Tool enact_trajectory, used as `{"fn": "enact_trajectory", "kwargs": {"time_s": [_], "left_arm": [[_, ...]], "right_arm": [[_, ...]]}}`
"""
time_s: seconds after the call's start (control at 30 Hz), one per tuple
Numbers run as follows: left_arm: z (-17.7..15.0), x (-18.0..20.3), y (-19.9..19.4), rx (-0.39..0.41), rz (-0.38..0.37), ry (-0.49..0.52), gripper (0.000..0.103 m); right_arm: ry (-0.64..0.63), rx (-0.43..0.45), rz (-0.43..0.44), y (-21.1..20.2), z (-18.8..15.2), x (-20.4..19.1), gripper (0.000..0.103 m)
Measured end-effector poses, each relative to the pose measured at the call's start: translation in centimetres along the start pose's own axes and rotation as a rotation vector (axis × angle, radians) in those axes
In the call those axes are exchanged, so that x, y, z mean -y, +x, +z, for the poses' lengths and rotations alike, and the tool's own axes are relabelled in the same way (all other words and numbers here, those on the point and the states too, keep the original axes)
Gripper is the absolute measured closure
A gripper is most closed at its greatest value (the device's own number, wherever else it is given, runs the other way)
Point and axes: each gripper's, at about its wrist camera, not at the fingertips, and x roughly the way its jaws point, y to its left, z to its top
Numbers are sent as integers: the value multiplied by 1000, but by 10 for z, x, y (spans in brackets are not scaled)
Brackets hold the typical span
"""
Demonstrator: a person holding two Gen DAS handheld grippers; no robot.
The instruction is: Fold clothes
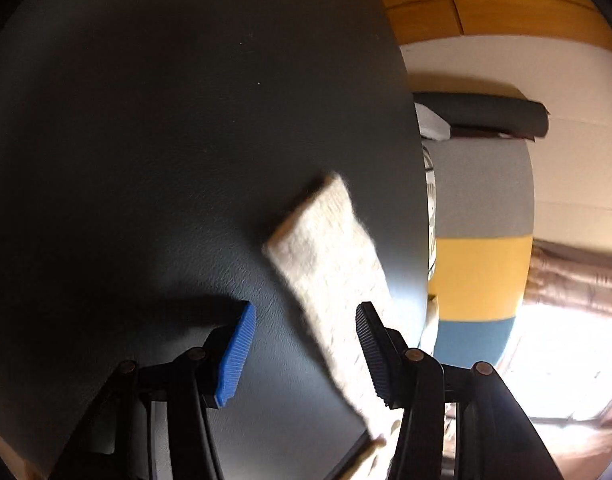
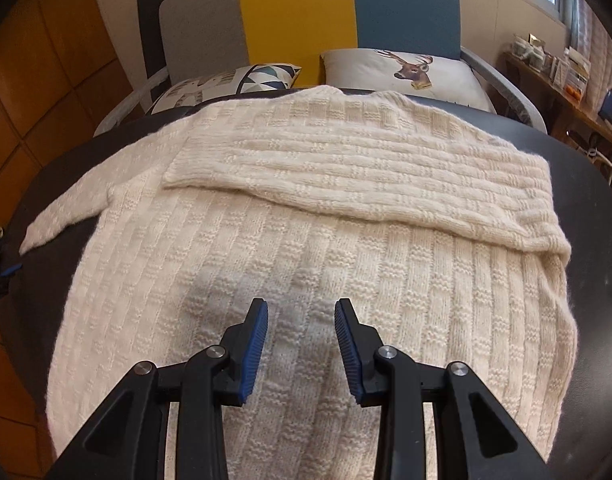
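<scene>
The cream, rib-knit sweater (image 2: 306,220) lies flat on the dark matte desk (image 2: 594,184), one sleeve folded across its chest and the other trailing toward 9 o'clock, where bare desk remains. The right gripper (image 2: 301,344) hovers over its lower body, fingers parted and empty. The left gripper (image 1: 306,352) is spread too, the fuzzy sleeve end (image 1: 330,256) brushing its 3 o'clock finger near the desk's curved edge.

Both claws same build: left black plastic claw (image 1: 306,350) and right black plastic claw (image 2: 301,350), ribbed blue finger pads (image 2: 254,354), silver round pivot screws (image 2: 216,351) on the linkage arms.
</scene>
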Motion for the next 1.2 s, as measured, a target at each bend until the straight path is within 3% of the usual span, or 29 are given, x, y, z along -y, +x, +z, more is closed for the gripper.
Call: {"fn": "enact_trajectory", "kwargs": {"time_s": [0.3, 0.4, 0.47, 0.5, 0.63, 1.03, 1.2], "left_arm": [[15, 11, 21, 81, -1, -63, 52], [19, 10, 24, 89, 15, -86, 64], [23, 7, 25, 93, 42, -102, 80], [23, 7, 26, 96, 61, -102, 94], [19, 12, 27, 121, 64, -80, 96], [-25, 84, 25, 128, 28, 150, 97], [-66, 132, 42, 61, -24, 259, 97]], "right_arm": [[37, -6, 32, 10, 4, -1, 68], [27, -21, 39, 17, 1, -4, 68], [21, -25, 39, 20, -1, -5, 68], [20, -24, 40, 21, -2, -5, 68], [13, -23, 50, 22, -2, -3, 68], [32, -23, 76, 19, -3, 0, 68], [42, -19, 91, 14, -6, 2, 68]]}}
